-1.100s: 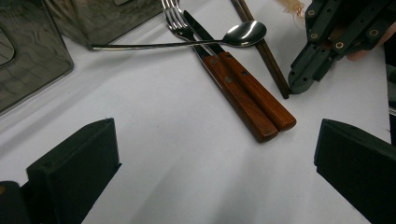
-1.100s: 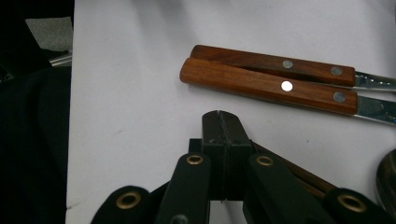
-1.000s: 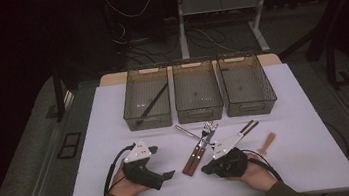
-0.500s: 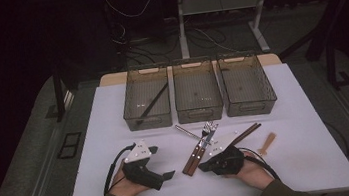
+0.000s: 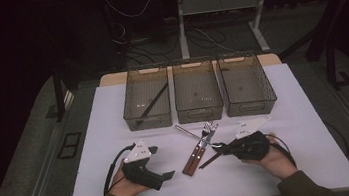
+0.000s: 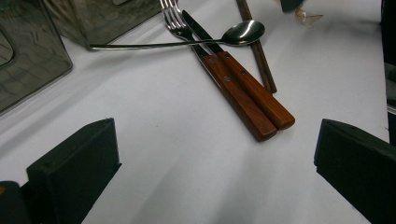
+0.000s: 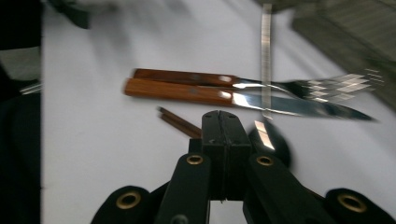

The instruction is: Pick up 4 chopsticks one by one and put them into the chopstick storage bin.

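The right claw's point(image 7: 219, 122) own view is smeared by motion — the steel fork tines point(image 7: 348, 84) break into streaks, and the slim metal spoon handle point(image 7: 266, 56) runs off the top edge. The dark brown wooden chopsticks point(image 7: 180, 122) vanish behind the pressed-together jaws, so how they are pinched cannot be told. In the left claw view the smoky clear plastic bins point(image 6: 32, 60) are cut by the frame, as is the fork's head. From above, the far bins' contents — one dark stick point(image 5: 153, 102) aside — are too small to read.
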`<state>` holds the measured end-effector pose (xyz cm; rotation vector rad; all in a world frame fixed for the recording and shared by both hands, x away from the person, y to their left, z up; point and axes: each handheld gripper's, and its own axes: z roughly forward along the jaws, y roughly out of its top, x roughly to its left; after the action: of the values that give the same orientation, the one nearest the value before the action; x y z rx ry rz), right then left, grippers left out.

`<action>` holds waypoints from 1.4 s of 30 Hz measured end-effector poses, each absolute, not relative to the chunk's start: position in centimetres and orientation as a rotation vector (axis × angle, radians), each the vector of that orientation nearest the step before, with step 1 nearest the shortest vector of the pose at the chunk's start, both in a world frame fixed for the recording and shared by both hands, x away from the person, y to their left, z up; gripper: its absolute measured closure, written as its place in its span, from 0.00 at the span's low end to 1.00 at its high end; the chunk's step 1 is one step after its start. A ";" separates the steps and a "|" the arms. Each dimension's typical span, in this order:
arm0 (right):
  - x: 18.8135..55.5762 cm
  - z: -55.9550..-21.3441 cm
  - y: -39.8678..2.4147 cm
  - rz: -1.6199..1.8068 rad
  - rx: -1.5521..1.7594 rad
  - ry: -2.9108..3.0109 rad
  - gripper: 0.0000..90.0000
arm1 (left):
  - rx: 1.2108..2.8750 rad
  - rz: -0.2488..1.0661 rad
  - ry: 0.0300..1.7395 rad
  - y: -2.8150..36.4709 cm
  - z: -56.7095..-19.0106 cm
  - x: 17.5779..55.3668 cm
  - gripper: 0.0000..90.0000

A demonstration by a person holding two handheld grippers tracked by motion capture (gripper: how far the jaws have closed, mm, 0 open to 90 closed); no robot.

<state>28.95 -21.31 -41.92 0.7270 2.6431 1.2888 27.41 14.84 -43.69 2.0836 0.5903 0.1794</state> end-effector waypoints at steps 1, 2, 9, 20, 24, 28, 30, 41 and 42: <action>29.2 -41.8 -22.0 1.283 0.752 2.627 1.00 | 2.079 0.178 0.593 14.8 -43.7 27.4 0.00; 29.4 -41.8 -22.5 1.273 0.780 2.616 1.00 | 2.079 0.178 0.592 14.8 -43.7 27.4 0.00; 31.4 -41.7 -25.8 1.186 0.899 2.549 1.00 | 2.081 0.177 0.591 14.8 -43.8 27.5 0.00; 35.1 -43.5 -27.8 1.018 1.061 2.517 1.00 | 2.087 0.171 0.599 14.7 -43.9 27.5 0.00; 35.9 -43.9 -27.9 0.984 1.094 2.506 1.00 | 2.087 0.172 0.597 14.7 -43.9 27.5 0.00; 36.3 -44.6 -28.1 0.937 1.112 2.512 1.00 | 2.086 0.171 0.599 14.7 -43.9 27.5 0.00; 36.3 -44.6 -28.2 0.946 1.114 2.512 1.00 | 2.085 0.171 0.599 14.7 -43.9 27.5 0.00; 35.7 -44.3 -28.5 0.934 1.106 2.525 1.00 | 2.088 0.168 0.597 14.7 -43.9 27.5 0.00; 35.5 -44.2 -28.5 0.929 1.108 2.531 1.00 | 2.088 0.166 0.597 14.7 -43.9 27.5 0.00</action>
<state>35.55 -28.53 -44.20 1.1080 2.5311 0.9289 27.48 14.69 -43.91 2.0882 0.5967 0.1665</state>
